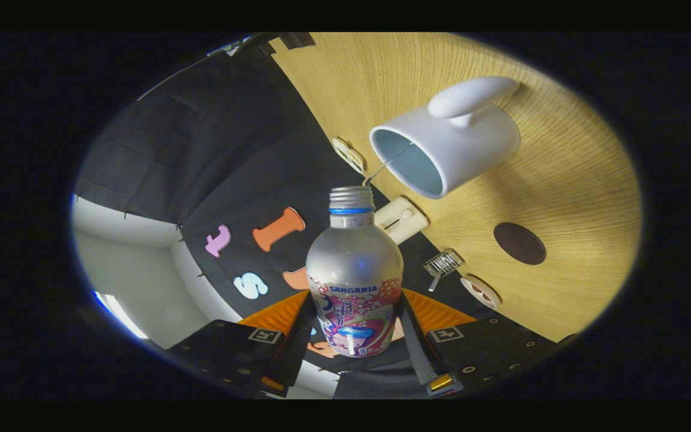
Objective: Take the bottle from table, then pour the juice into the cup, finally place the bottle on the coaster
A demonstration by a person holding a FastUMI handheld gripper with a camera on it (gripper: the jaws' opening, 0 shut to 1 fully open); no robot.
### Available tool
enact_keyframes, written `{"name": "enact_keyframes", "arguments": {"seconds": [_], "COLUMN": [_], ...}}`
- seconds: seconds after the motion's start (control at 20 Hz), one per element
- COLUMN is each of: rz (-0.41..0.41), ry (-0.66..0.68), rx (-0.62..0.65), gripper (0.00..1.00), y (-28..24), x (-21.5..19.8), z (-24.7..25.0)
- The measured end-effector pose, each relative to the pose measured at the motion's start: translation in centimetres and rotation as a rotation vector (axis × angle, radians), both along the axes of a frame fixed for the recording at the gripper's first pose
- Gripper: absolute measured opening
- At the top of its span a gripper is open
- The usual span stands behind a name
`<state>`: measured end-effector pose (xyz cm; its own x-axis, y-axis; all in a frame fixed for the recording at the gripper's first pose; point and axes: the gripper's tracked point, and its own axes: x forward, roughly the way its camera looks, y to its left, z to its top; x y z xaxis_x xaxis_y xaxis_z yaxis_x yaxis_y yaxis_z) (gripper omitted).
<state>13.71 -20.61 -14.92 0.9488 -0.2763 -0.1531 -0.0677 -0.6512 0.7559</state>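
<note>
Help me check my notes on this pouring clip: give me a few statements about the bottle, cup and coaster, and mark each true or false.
1. The gripper is shut on the bottle. True.
2. The bottle's cap is screwed on. False: the threaded neck is bare and open.
3. A thin stream runs from the bottle's mouth into the white cup. True.
4. The bottle stands on the dark round coaster. False: the coaster lies bare on the wooden table, beside the cup.
5. The cup has no handle. False: a white handle shows on its side.
</note>
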Motion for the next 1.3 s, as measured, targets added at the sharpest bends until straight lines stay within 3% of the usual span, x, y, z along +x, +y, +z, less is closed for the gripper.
{"name": "enact_keyframes", "arguments": {"seconds": [0.9,1.3], "rz": [-0.043,-0.11], "ry": [-0.098,-0.132], "rx": [0.08,0.143], "gripper": [0.74,0.74], "y": [-0.9,-1.7], "x": [1.4,1.1], "z": [0.1,-0.9]}}
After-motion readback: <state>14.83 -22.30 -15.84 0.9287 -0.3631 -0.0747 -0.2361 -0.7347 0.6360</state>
